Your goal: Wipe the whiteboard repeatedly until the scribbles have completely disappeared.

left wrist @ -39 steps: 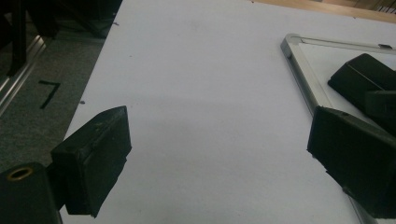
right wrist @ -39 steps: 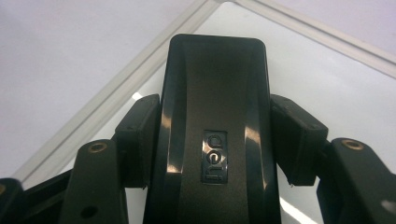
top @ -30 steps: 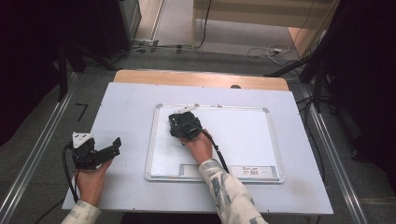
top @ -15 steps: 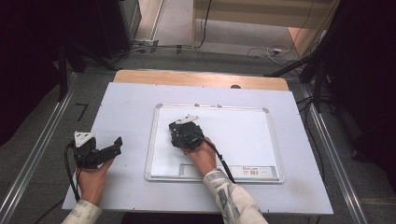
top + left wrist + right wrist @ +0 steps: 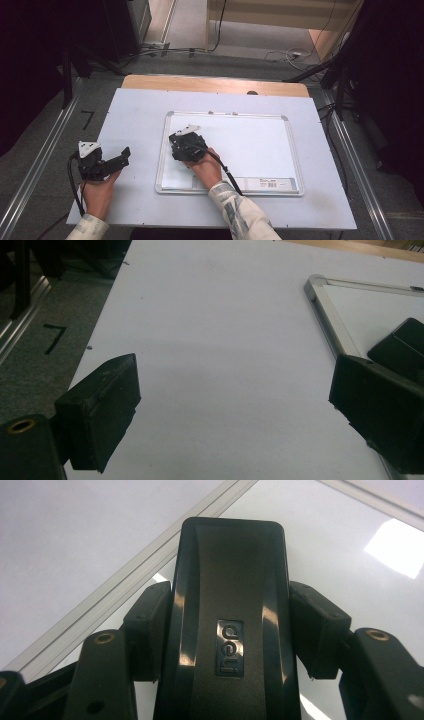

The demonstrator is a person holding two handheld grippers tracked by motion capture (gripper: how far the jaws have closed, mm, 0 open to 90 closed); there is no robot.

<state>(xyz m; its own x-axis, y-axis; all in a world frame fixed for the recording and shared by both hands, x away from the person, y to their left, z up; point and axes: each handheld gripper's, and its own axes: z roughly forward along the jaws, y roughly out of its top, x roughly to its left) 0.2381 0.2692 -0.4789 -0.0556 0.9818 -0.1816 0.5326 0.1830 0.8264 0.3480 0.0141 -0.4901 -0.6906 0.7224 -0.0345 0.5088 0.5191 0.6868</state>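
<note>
Table [image 5: 135, 110] with a pale sheet over it is taking up most of the high view; wooden edge showing along the far side. Whiteboard [image 5: 260, 145] is lying flat on it, right of centre, aluminium frame all round, barcode sticker strip near its front right edge. No containers on the table; the board surface is carrying nothing but the eraser.

Right gripper [image 5: 186, 146] is sitting over the board's left portion, just inside the left frame rail, hand gripping it from the near side. Its jaws are clamping a black whiteboard eraser [image 5: 230, 625] from both sides, pads pressing on its flanks, "deli" logo facing the camera. Eraser is resting over the white surface with the frame rail [image 5: 125, 590] running diagonally beside it.

Left gripper [image 5: 235, 405] is resting on the sheet well left of the board, jaws standing wide apart, nothing between them. Board corner [image 5: 320, 290] is showing ahead of its right jaw.
</note>
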